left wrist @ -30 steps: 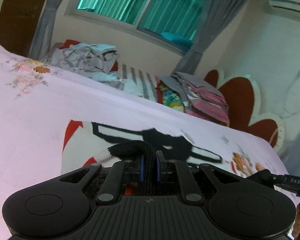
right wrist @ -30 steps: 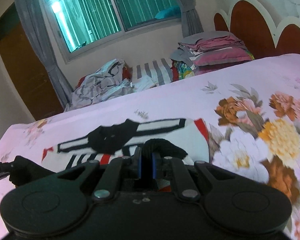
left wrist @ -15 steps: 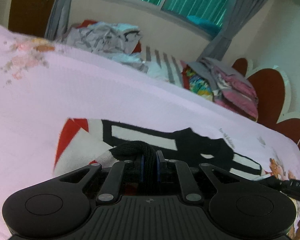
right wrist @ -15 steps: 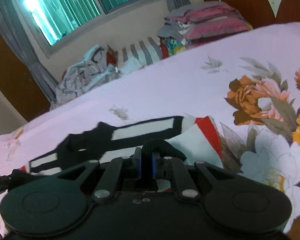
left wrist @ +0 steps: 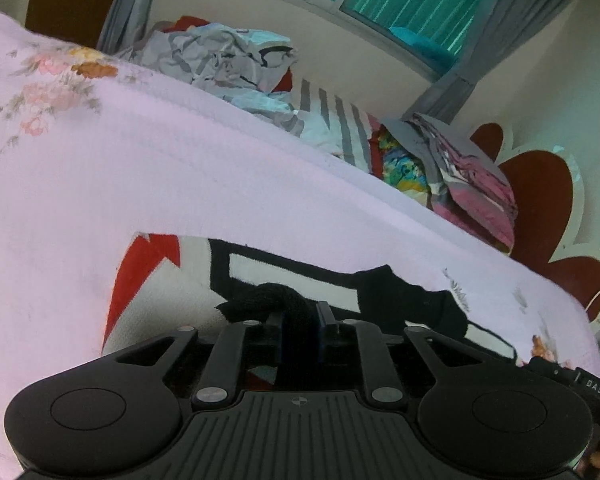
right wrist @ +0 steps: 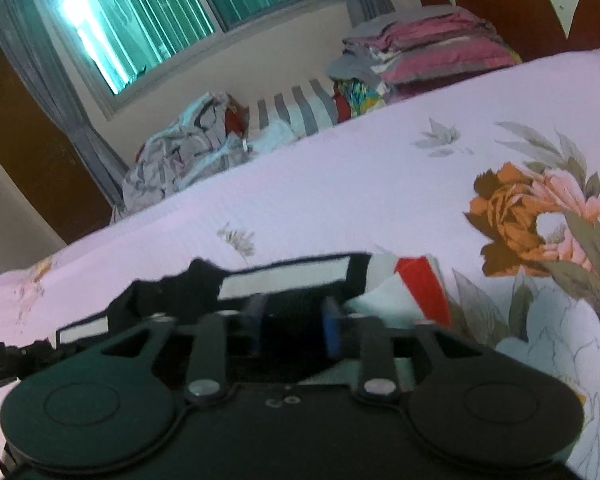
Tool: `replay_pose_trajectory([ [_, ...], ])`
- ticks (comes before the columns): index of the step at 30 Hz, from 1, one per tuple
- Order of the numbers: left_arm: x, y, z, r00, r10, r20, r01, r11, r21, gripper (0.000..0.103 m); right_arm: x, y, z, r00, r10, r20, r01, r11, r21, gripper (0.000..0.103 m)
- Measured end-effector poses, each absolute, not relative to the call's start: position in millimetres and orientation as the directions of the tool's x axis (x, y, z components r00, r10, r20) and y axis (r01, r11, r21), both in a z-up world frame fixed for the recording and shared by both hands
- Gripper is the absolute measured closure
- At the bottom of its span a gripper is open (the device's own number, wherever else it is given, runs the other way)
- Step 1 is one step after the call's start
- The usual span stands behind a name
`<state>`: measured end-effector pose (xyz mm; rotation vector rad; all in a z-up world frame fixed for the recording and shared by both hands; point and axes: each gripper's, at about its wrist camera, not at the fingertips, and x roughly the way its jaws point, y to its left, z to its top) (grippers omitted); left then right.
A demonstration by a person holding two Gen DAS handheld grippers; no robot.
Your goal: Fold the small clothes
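Note:
A white knitted garment (left wrist: 172,292) with black bands and red patches lies folded on the pink floral bedsheet (left wrist: 140,168). My left gripper (left wrist: 300,312) sits low over the near edge. Its jaws are opening, and a bunched black hem (left wrist: 260,300) still fills the gap between the blue pads. In the right wrist view the same garment (right wrist: 284,276) lies under my right gripper (right wrist: 294,316). That gripper's jaws are opening and stand wide apart, with black fabric lying loose between them and neither pad pressing on it. The other gripper's tip (left wrist: 580,380) shows at the lower right of the left wrist view.
A heap of crumpled grey and white clothes (left wrist: 228,56) lies at the bed's far side. A folded stack of pink and grey items (left wrist: 472,184) sits beside a red-brown headboard (left wrist: 540,200). Bare sheet stretches beyond the garment.
Both grippers came down toward the bed, carrying the black hem over the garment. The right jaws spread wide and let the fabric go. The left jaws widened slightly.

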<state>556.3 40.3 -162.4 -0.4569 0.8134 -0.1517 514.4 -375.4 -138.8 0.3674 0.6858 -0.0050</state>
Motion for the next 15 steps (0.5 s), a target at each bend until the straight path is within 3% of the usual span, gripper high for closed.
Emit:
replay_pose_trajectory([
  [1, 557, 42, -163, 0.680, -0.315, -0.663, -0.042, 0.885, -0.464, 0.081, 514, -376, -137, 0.786, 0.110, -0.609, 0.119, 0.939, 0.324, 0.027],
  [2, 557, 45, -164, 0.678, -0.323, -0.660, -0.047, 0.877, -0.478, 0.074, 514, -377, -136, 0.785, 0.118, -0.608, 0.109, 0.940, 0.324, 0.034],
  [3, 556, 47, -164, 0.681, -0.323, -0.657, -0.056, 0.872, -0.487, 0.059, 515, -378, -136, 0.781, 0.118, -0.613, 0.106, 0.942, 0.317, 0.044],
  [5, 551, 53, -159, 0.724, -0.279, -0.631, -0.083, 0.873, -0.480, 0.036, 514, -379, -135, 0.785, 0.108, -0.611, 0.109, 0.945, 0.307, 0.049],
  [11, 547, 53, -152, 0.748, -0.234, -0.621, -0.023, 0.926, -0.377, 0.035, 515, -379, -135, 0.800, 0.092, -0.593, 0.098, 0.955, 0.281, 0.045],
  [15, 547, 45, -166, 0.721, -0.224, -0.655, 0.015, 0.951, -0.308, 0.035, 509, -381, -130, 0.844, 0.065, -0.532, 0.109, 0.951, 0.289, 0.032],
])
